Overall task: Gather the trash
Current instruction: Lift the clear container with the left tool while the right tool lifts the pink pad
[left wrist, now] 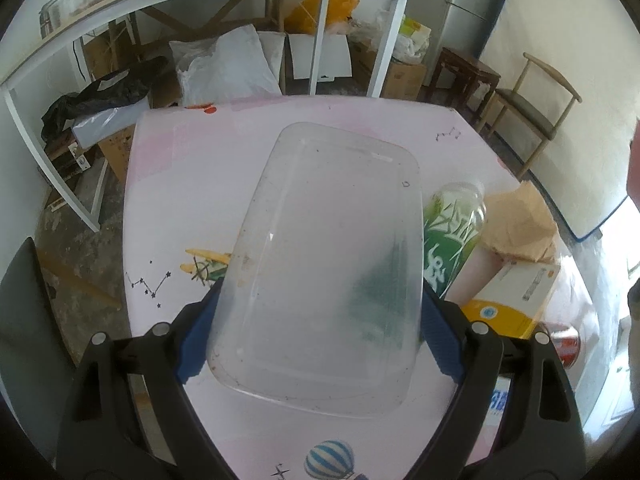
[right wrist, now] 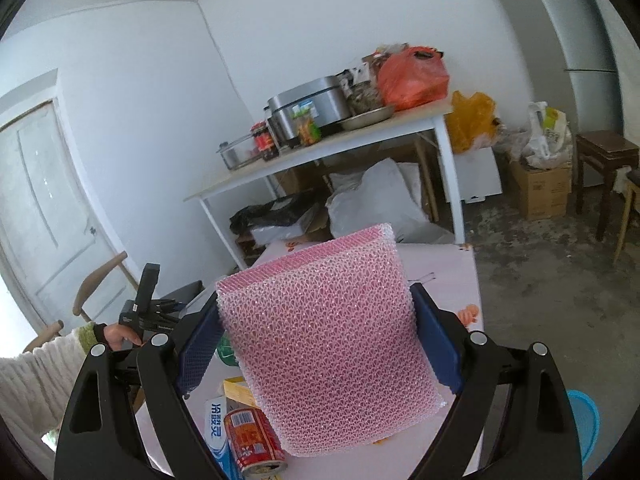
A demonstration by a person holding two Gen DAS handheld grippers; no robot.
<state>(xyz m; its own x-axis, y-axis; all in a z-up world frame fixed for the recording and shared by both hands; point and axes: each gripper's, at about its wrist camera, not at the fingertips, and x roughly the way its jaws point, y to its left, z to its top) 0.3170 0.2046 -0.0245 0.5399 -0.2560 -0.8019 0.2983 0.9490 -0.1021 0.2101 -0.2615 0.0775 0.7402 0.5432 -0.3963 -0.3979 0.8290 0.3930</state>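
My left gripper point(left wrist: 320, 320) is shut on a clear plastic tray lid point(left wrist: 328, 264), held flat above the pink tablecloth point(left wrist: 192, 184). Its blue pads point(left wrist: 198, 336) press on the lid's two long sides. In the right wrist view my right gripper point(right wrist: 316, 344) is shut on a pink bubble-wrap pouch point(right wrist: 328, 344), lifted above the table. Beside the lid lie a green-labelled clear bottle point(left wrist: 452, 236), crumpled brown paper point(left wrist: 520, 220), a yellow-and-white box point(left wrist: 516, 296) and a red can point(left wrist: 566, 344). The red can point(right wrist: 254, 444) and a blue-and-white box point(right wrist: 218, 436) show below the pouch.
A white-framed side table point(right wrist: 360, 148) with pots, jars and an orange bag stands behind, with bags and cartons underneath. A wooden chair point(left wrist: 532, 100) and a dark stool point(right wrist: 604, 160) stand at the right. A blue bin point(right wrist: 584, 428) sits low right. A person's sleeve and hand point(right wrist: 116, 336) show at the left.
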